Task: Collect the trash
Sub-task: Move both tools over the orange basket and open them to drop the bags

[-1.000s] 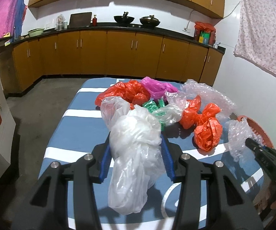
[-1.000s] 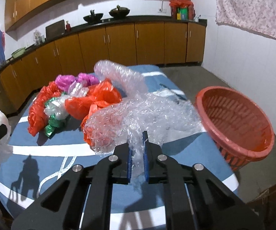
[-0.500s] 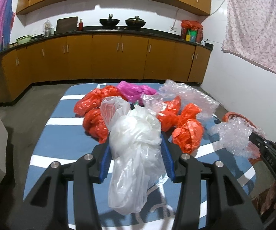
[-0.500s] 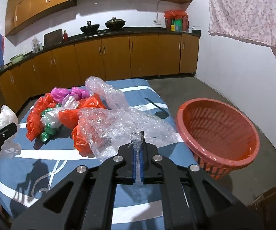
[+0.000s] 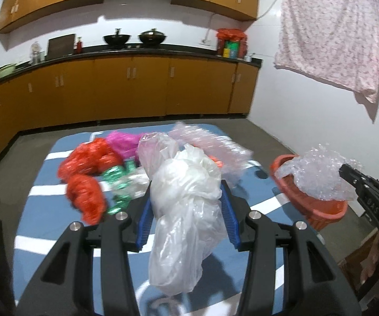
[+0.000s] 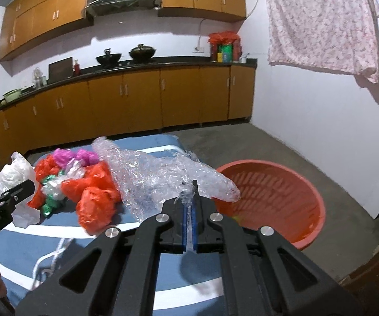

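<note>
While both grippers clutch plastic, loose trash lies heaped on the striped table (image 6: 110, 239).
Left gripper (image 5: 186, 210) jaws clamp a white plastic bag (image 5: 186, 205) above the table's near edge; right gripper (image 6: 188, 210) jaws pinch bubble wrap (image 6: 163, 179) just beside the red basket (image 6: 308, 192), beyond the table's right edge; red bags (image 6: 94, 202) stay mid-table.

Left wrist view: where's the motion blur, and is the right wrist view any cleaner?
Left wrist view: red bags and bubble wrap on the table smear, while the held white bag stays sharp. Right wrist view: crisper, with only slight softness; cabinets bow from fisheye in both.
</note>
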{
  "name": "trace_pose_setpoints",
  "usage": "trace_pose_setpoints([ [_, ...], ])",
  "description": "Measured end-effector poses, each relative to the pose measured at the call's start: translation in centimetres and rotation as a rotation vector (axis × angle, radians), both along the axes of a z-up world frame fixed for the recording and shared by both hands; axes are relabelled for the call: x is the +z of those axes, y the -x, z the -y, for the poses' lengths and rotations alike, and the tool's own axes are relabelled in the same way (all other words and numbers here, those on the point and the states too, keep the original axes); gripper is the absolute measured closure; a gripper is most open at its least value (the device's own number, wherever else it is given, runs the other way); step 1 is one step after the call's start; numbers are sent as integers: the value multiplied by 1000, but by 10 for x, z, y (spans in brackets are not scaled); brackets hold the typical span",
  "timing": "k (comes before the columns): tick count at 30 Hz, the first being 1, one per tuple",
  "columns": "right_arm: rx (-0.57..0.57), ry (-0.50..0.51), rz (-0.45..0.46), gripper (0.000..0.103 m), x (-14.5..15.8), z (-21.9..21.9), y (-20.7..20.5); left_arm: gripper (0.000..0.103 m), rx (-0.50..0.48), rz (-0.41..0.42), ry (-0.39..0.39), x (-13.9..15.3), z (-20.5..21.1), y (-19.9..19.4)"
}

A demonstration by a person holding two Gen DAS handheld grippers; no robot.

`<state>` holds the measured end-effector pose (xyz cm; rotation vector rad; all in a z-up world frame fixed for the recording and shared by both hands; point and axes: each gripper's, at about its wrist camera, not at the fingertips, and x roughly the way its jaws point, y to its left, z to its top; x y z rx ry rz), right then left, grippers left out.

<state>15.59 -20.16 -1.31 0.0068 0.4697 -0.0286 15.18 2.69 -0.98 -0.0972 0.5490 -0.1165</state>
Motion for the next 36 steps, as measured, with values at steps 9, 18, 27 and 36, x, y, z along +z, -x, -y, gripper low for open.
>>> trace_pose_setpoints([
  [9,-113,4,19,100,2,50,-6,57,-150,24,5,12,61,-25],
  [18,-184,-6,16,100,-3,88,-15,57,-300,24,36,13,128,-55],
  [27,-218,-37,7,100,-10,117,-31,57,-401,-8,34,-3,185,-87],
  [36,-242,-73,4,100,-17,137,-42,57,-449,-40,28,-22,218,-112],
])
